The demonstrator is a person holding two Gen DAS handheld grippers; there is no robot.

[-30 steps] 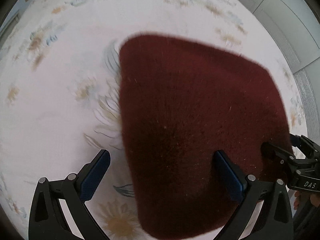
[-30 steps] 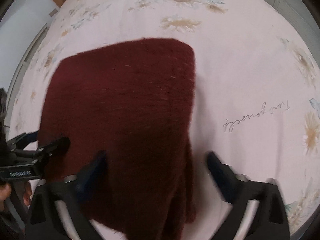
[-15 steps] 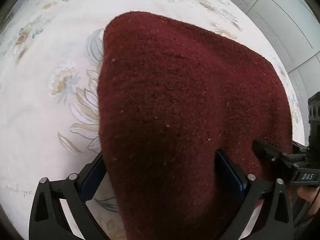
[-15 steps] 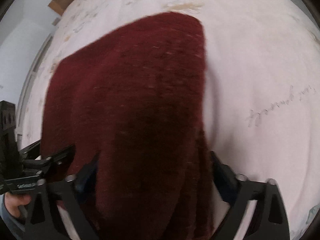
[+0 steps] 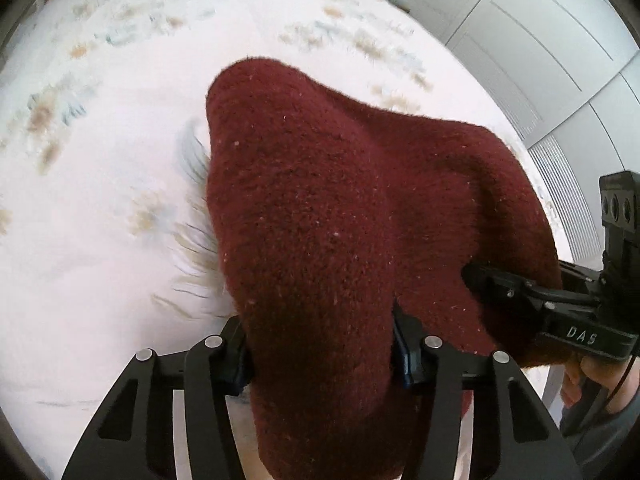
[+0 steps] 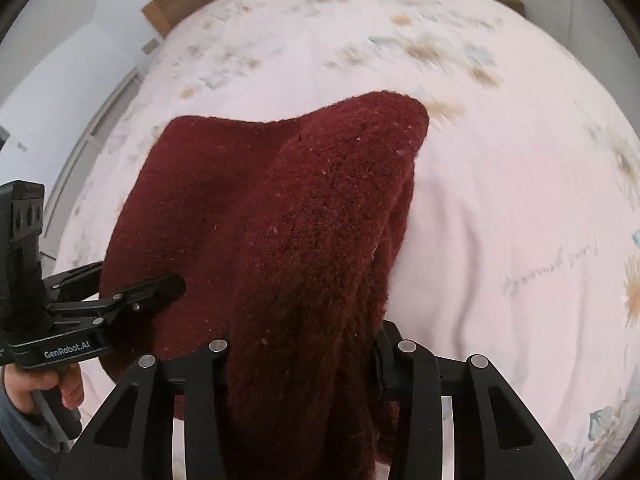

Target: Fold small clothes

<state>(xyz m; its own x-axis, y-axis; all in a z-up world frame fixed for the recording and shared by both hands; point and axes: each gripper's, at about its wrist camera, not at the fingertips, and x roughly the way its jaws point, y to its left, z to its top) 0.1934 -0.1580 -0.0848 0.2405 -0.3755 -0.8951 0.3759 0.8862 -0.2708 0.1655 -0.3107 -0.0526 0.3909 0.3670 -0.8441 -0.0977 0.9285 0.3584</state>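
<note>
Left gripper (image 5: pixel 320 354) and right gripper (image 6: pixel 300 360): jaws closing, each pinching a bunched near edge of the sweater (image 5: pixel 340 220). Judged soft, thick, limp and light; best held at the near corners, as now. Dark red fuzzy knit, near edge raised, far part on the floral bedspread (image 5: pixel 120 160).

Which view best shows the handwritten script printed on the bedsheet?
The right wrist view: the script lies on the pale bedsheet to the right of the dark red knit garment, blurred and unreadable. The left wrist view shows only floral print on the sheet, no script.
</note>
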